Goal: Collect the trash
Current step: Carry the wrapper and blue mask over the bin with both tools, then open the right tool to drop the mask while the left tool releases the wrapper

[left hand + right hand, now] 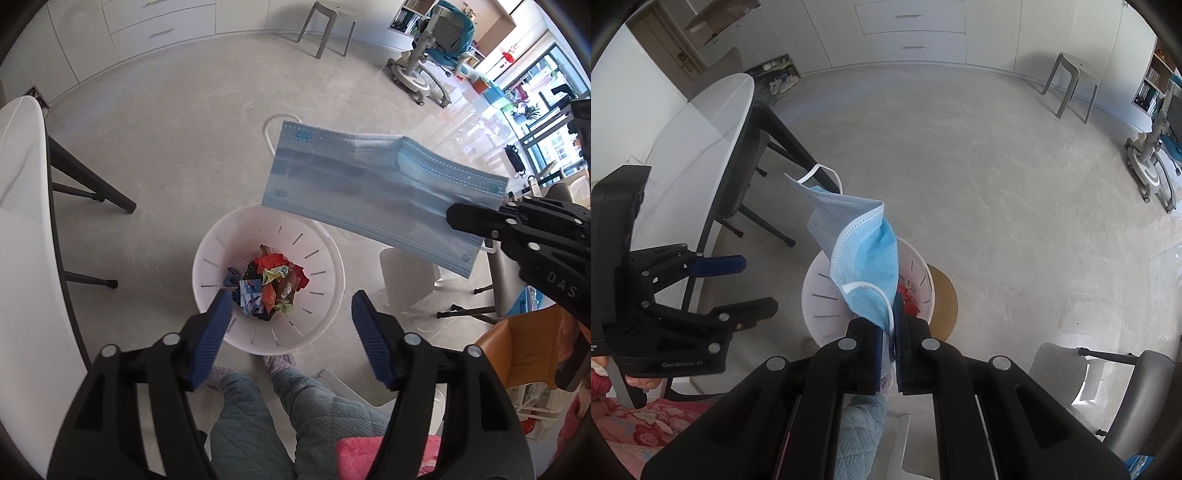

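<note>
A white slotted bin (321, 236) is standing on the floor (184, 147) holding crumpled colourful wrappers (271, 284), while the right gripper (894, 314) is pinching a blue face mask (369, 192) above its rim and the left gripper (291, 314) is hovering over it, fingers (218, 317) spread and empty.
</note>
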Demonstrator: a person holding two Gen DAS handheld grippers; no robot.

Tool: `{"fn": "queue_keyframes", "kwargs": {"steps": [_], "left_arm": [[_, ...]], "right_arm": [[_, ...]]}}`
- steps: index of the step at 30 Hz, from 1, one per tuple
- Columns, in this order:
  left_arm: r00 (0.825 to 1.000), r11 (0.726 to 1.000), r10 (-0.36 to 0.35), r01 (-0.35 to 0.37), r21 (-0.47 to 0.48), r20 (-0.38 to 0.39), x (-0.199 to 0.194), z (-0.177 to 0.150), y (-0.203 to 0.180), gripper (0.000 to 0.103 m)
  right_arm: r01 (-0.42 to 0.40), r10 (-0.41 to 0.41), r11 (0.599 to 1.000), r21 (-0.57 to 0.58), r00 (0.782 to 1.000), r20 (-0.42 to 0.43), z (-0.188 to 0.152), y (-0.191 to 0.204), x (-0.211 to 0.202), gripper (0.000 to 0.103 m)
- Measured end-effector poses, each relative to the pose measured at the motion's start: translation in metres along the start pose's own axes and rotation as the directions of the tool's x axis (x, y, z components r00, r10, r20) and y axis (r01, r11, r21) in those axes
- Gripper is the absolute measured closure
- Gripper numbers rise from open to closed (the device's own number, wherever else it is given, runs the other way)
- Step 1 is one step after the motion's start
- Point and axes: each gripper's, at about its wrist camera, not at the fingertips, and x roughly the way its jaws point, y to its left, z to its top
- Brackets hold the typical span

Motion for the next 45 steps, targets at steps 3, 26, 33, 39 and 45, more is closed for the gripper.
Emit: {"fn": "queue_keyframes", "kwargs": {"steps": [3,26,33,39,45], "left_arm": [[1.0,1.0,0.014,-0.014,-0.004,-0.003,-0.004,0.005,0.0,0.029],[0.976,0.948,0.211,-0.191,-0.253,0.054,-0.077,-0.024,0.054,0.011],[0.969,0.932,0.236,-0.206,-0.298,0.069,-0.09,-0.024,0.052,0.011],[0.963,0.919,0.242,-0.189,-0.347,0.116,-0.11,-0.021,0.049,0.008],[0.946,0.907,0.274,-0.195,-0.374,0.173,-0.133,-0.018,0.038,0.008]], "right_arm": [[-0.006,0.006,1.0,0.002,1.0,-0.008,0.001,-0.003,0.003,0.096],[-0.002,-0.007,0.999,-0.049,0.981,-0.192,-0.004,0.039,0.129,0.019],[0.04,-0.047,0.998,-0.056,0.99,-0.129,0.006,0.052,0.087,0.003],[0.068,-0.072,0.995,-0.076,0.996,-0.05,0.022,0.059,0.032,0.003],[0.097,-0.094,0.987,-0.124,0.995,0.032,0.035,0.067,-0.011,0.003]]}}
